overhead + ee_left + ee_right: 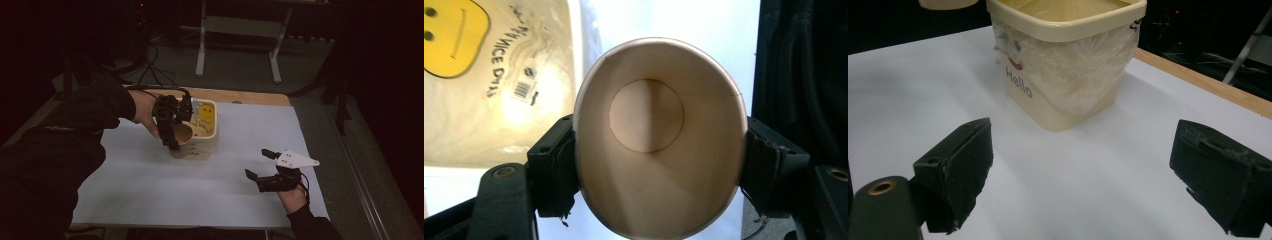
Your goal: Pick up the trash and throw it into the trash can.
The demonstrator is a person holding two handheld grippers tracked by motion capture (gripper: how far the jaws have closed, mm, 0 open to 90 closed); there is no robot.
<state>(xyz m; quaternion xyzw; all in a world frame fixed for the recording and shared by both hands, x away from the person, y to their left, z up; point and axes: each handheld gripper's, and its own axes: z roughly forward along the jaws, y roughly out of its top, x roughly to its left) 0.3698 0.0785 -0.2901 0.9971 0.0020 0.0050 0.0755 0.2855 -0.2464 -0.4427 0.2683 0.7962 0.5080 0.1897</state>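
A: So the left tool (172, 125) is clamped on a paper cup (659, 140), pads squeezing its sides, right up against the bin (207, 131). The cup is off the bench (150, 185), mouth towards its camera, empty inside, plain tan card with a round flat bottom and a seam.

B: Looks like the carry step to me, cup about to get dumped in the bin?

A: My guess too. Next it needs to get over the rim, then let go. The bin is a squarish cream plastic tub lined with a crinkly clear bag, yellow smiley on the liner, "Hello" on the side.

B: And the right tool (272, 172)?

A: Jaws spread wide, nothing between them, low over the white sheet well apart from the bin.
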